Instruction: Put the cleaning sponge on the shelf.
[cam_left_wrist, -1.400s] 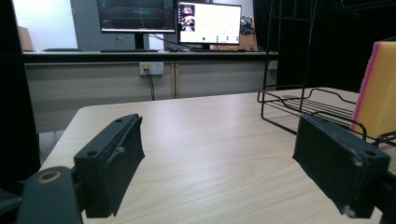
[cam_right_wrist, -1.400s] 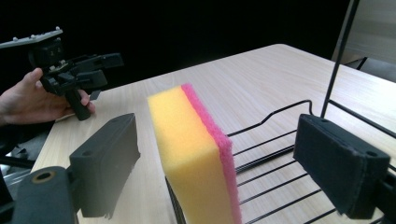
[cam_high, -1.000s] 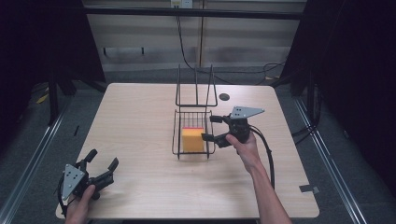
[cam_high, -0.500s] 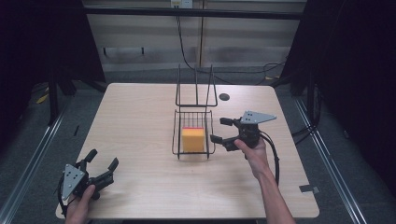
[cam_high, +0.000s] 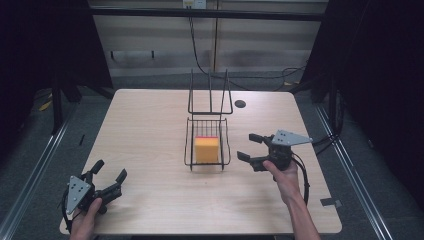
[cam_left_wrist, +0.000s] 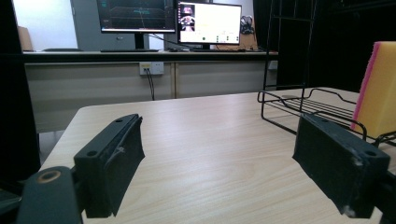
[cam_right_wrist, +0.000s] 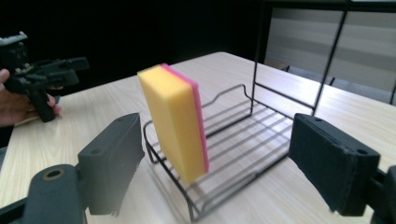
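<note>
The right hand-held gripper (cam_high: 252, 152), right of centre in the high view, has its jaws apart and empty beside the wire rack (cam_high: 207, 150). The yellow sponge (cam_high: 206, 149) stands on edge inside it, so placement looks done. At lower left, the left hand-held gripper (cam_high: 108, 178) rests spread wide on the desk (cam_high: 150, 125).

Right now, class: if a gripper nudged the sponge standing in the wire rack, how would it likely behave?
The sponge looks like soft foam, so probably light and squashy. It stands on edge, tilted, in the wire rack, so a nudge would likely tip it flat. Its porous faces probably resist slipping.
</note>
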